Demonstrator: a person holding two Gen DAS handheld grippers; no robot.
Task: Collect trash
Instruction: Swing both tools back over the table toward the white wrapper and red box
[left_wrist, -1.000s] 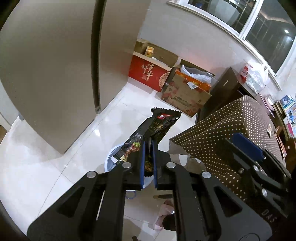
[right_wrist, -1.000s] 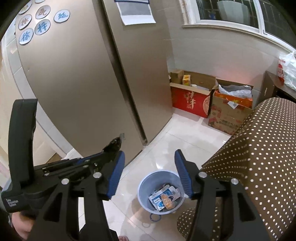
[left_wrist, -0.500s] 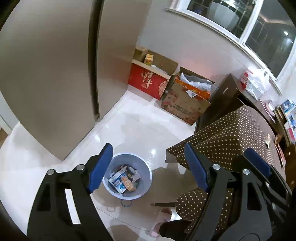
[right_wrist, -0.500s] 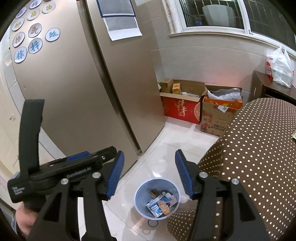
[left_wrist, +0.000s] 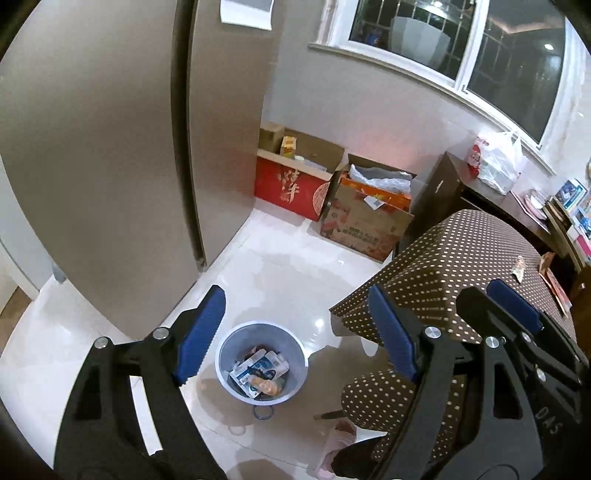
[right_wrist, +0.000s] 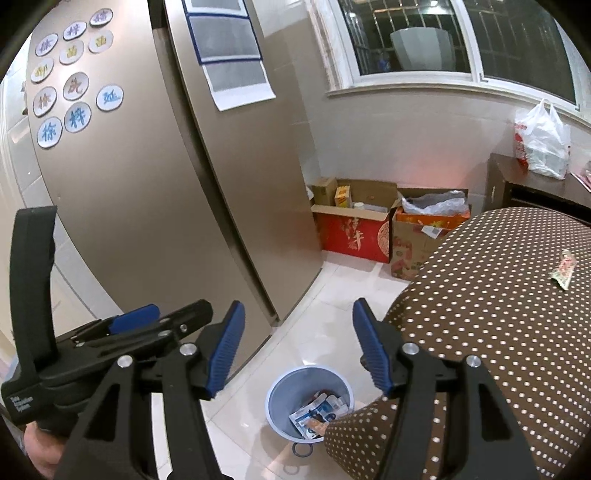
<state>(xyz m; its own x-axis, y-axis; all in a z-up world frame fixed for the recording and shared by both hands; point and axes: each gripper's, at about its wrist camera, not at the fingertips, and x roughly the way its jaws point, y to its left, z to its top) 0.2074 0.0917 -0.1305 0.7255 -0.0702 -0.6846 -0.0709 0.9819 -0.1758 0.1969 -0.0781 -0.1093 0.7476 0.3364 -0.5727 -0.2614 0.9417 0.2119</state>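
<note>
Left gripper (left_wrist: 295, 332) jaws wide, empty (right gripper (right_wrist: 299, 347) opening), angled down over bin (left_wrist: 229, 354).

The bin (left_wrist: 263, 363) stands on the floor (left_wrist: 280, 280) between fridge (left_wrist: 110, 147) and table (left_wrist: 461, 266), wrappers (left_wrist: 258, 373) inside it.

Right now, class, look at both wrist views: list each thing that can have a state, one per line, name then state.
Left hand-held gripper: open, nothing between its pads.
Right hand-held gripper: jaws opening, nothing between them.
Trash bin: upright on the floor, partly filled with wrappers.
Red box: flaps open.
Refrigerator: doors closed.
Wrapper: lying on the dotted tablecloth, not yet collected.
</note>
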